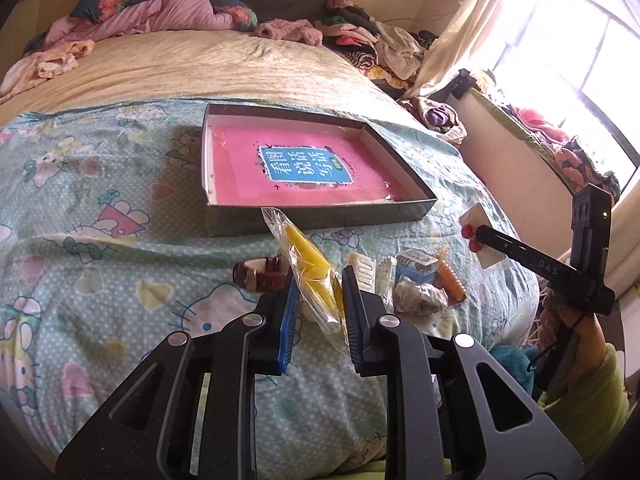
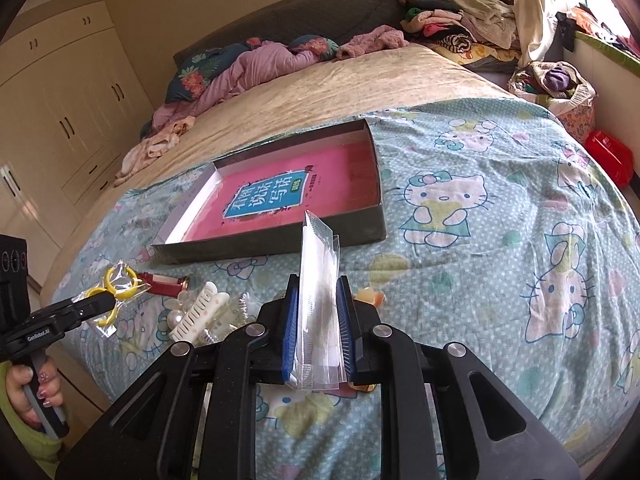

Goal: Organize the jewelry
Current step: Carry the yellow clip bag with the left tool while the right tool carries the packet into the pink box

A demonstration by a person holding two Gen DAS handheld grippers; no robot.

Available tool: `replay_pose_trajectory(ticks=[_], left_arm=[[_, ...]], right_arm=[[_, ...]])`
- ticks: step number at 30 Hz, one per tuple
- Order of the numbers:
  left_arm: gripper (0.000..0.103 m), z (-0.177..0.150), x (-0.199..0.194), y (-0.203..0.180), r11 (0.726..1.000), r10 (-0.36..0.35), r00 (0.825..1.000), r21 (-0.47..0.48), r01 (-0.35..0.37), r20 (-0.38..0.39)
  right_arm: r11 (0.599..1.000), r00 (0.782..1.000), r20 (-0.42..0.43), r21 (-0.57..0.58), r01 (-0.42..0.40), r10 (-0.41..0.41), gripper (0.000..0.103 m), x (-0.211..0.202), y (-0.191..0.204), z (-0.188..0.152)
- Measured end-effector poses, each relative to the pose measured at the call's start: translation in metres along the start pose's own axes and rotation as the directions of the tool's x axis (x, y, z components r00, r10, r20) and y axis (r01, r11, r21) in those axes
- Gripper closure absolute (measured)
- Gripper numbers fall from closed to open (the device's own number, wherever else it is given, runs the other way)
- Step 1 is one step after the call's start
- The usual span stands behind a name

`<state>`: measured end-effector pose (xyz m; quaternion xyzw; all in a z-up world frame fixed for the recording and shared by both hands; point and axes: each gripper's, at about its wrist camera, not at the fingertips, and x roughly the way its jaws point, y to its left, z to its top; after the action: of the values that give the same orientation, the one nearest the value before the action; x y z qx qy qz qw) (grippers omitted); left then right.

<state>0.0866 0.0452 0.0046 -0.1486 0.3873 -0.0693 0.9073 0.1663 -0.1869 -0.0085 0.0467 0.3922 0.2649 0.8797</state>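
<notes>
My left gripper [image 1: 318, 284] is shut on a clear bag of yellow hoops [image 1: 310, 268], held above the patterned quilt. In the right wrist view the same left gripper [image 2: 105, 301] shows at the left with the hoop bag [image 2: 120, 282]. My right gripper [image 2: 318, 285] is shut on a clear packet with a white card [image 2: 320, 276], which stands upright between its pads. From the left wrist view, the right gripper [image 1: 482, 233] shows two red beads on that card [image 1: 474, 240]. An open shallow box [image 1: 320, 218] [image 2: 280, 247] with a pink book inside lies just beyond both.
Loose pieces lie on the quilt near the grippers: a white hair claw [image 2: 200, 312], a red-brown clip [image 1: 260, 276], an orange spiral [image 1: 452, 280], a small blue box [image 1: 416, 264]. Clothes are heaped at the headboard [image 2: 452, 32]. A wardrobe [image 2: 60, 112] stands left of the bed.
</notes>
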Motion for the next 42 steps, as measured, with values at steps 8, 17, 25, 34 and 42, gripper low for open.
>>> replay_pose_trajectory(ticks=[8,17,25,34,42], left_arm=[[0.089,0.027,0.018,0.014,0.999,0.030,0.999,-0.026,-0.029,0.041],[0.089,0.058,0.046,0.030,0.995,0.083,0.994,-0.052,-0.080,0.074],[0.089,0.071,0.078,0.037,0.993,0.106,0.993,-0.066,-0.103,0.052],[0.089,0.072,0.110,0.046,0.989,0.131,0.991,-0.070,-0.131,0.001],[0.089,0.068,0.121,0.048,0.987,0.145,0.989,-0.062,-0.146,-0.021]], right_arm=[[1.000,1.000,0.017,-0.014,-0.019,0.019,0.086,0.009,0.010,0.018],[0.999,0.999,0.034,0.003,-0.033,0.033,0.086,0.034,0.011,0.045],[0.999,0.998,0.054,0.026,-0.034,0.032,0.086,0.058,0.008,0.070],[0.999,0.999,0.040,0.055,0.000,-0.003,0.086,0.094,-0.003,0.084],[0.995,0.999,0.013,0.091,0.040,-0.041,0.086,0.117,-0.014,0.084]])
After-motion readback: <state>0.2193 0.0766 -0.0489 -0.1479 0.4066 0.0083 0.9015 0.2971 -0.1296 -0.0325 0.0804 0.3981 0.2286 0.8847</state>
